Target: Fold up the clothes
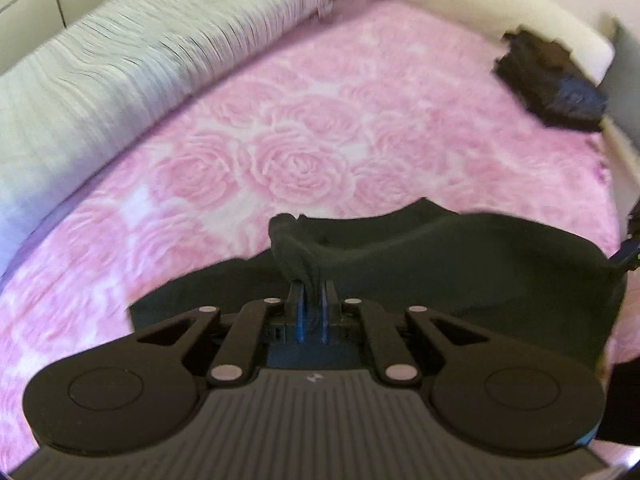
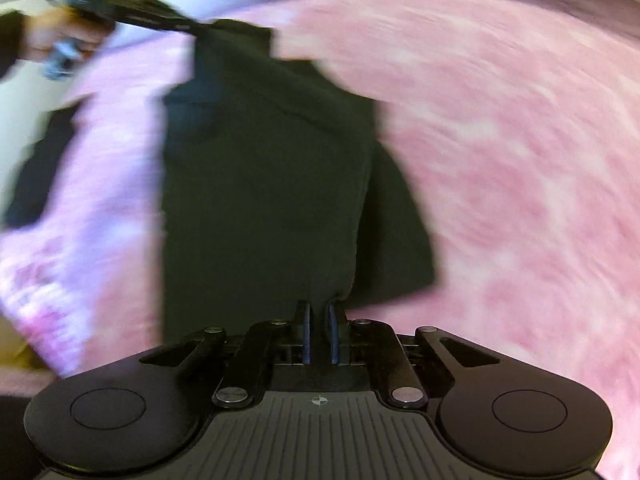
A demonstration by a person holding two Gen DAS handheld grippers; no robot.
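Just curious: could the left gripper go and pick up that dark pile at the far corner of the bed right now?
Probably not yet: the left gripper is shut on the black garment, and the dark pile lies far across the pink blanket.

Left gripper (image 1: 311, 292) and right gripper (image 2: 319, 312): black bodies, ribbed grey top plates, silver screws, round side discs, blue finger pads. Small crosshair mark on right plate. Dark sleeve (image 2: 10, 40) on the hand.
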